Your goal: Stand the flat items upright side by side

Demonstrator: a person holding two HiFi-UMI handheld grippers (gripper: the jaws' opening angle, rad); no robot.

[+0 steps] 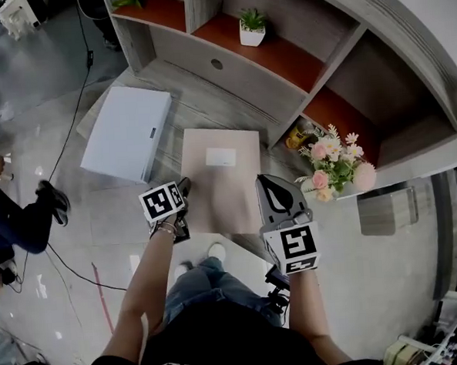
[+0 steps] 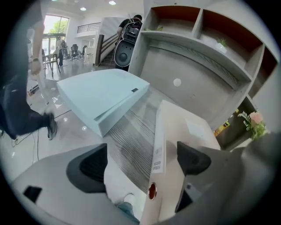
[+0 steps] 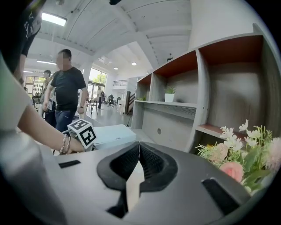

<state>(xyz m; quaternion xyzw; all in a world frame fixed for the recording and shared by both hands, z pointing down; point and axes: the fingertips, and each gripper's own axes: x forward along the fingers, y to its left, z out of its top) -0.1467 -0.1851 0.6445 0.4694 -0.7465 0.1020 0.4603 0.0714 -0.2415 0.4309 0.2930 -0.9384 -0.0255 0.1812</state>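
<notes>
Beige flat binder (image 1: 221, 187) lies flat on grey wood desk top (image 1: 200, 102), pale blue flat box (image 1: 125, 134) beside it. Neither stands yet. Left gripper (image 2: 140, 162) jaws wide apart around binder's spine edge. Right gripper (image 3: 139, 149) jaws pressed together, probably empty.

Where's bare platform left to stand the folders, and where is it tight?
Bare wood on the platform: the narrow strip between the blue box and the beige folder, and the band behind them up to the back panel. Tight at right: flowers close to the edge the right gripper clamps.
</notes>
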